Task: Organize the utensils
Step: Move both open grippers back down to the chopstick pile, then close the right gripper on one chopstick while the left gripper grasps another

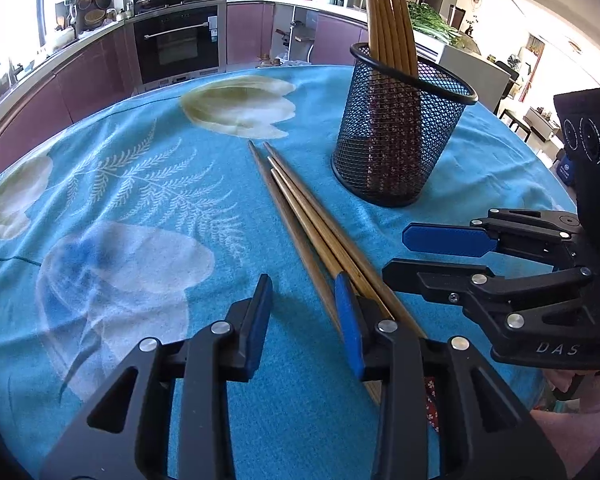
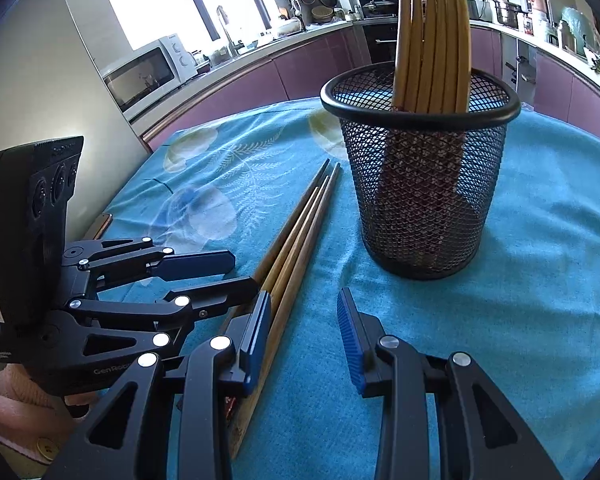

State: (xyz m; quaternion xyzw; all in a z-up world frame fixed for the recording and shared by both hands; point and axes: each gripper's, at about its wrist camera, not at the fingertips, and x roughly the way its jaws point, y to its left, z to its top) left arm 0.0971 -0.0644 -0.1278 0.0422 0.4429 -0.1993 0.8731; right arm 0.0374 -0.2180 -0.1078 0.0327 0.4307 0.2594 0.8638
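The loose chopsticks [image 1: 320, 224] lie bundled on the table's blue cloth [image 1: 140, 184], just left of the mesh cup [image 1: 400, 136]. They look light, stiff and smooth, prone to rolling; their thick near ends suit gripping. Both the left gripper [image 1: 304, 320] and right gripper [image 2: 306, 332] hold jaws apart, gripping nothing. Only the right view shows a microwave [image 2: 148, 72].

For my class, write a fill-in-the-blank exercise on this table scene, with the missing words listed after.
1. The upright chopsticks stand in a black ____ cup.
2. The loose chopsticks lie on a ____ tablecloth.
3. The cup stands ____, not tipped.
4. Neither the left gripper nor the right gripper holds ____ between its fingers.

Missing words: mesh; blue; upright; anything
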